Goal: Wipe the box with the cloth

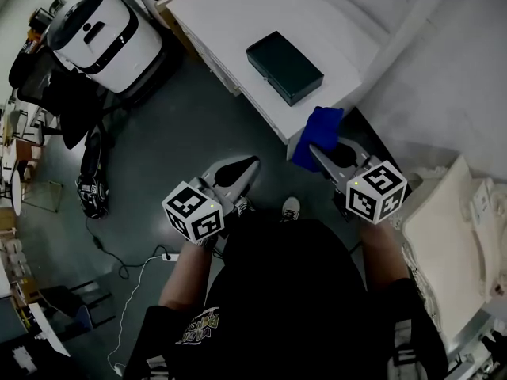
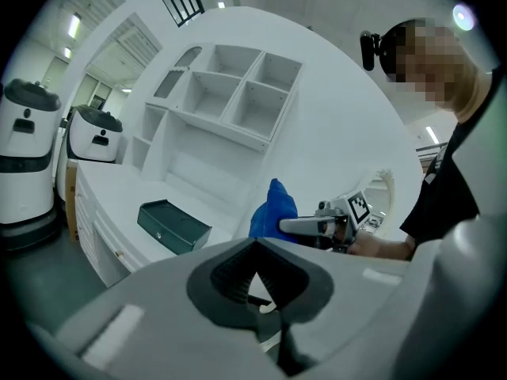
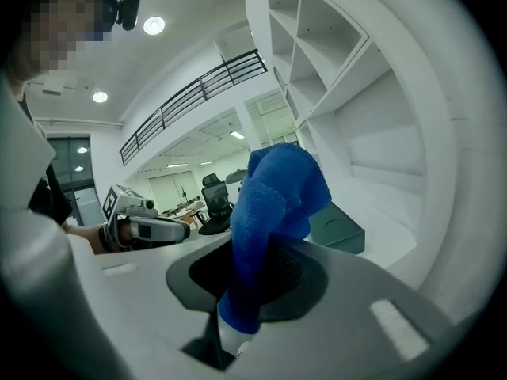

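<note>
The dark green box (image 1: 284, 67) sits on the white worktop (image 1: 238, 22), close to its near edge and not far from the near corner. The right gripper (image 1: 323, 155) is squeezed tight on the blue cloth (image 1: 318, 133). The cloth sticks up out of its jaws, just off the near corner and not touching the box. The left gripper (image 1: 242, 170) is closed with nothing in it. It is over the floor, away from the worktop.

left hand-held gripper (image 1: 253, 163) closed, empty, right hand-held gripper (image 1: 315, 150) clamping cloth (image 1: 321, 131)
</note>
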